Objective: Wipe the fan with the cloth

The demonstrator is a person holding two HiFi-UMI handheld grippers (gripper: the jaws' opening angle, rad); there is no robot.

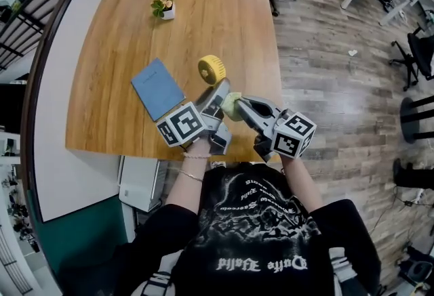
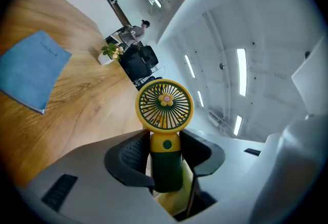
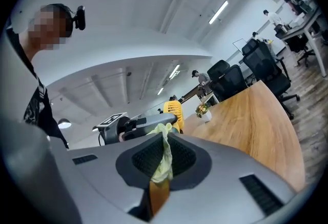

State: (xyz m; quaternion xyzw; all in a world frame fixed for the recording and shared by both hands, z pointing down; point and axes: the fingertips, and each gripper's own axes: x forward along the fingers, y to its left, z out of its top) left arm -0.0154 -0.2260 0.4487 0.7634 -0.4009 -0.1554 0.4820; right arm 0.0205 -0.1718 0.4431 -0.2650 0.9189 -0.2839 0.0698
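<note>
Most of cloth [image 3: 164, 160] hidden inside right gripper [image 3: 166, 136]

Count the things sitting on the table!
2: a blue notebook at the near side, a potted plant at the far side. The held fan doesn't count; more may be hidden.

L gripper [image 1: 218, 93]: near level, jaws clamped on fan [image 2: 165, 105] handle | R gripper [image 1: 239, 106]: level, jaws pinching cloth [image 3: 165, 156], tips just beside L's
</note>
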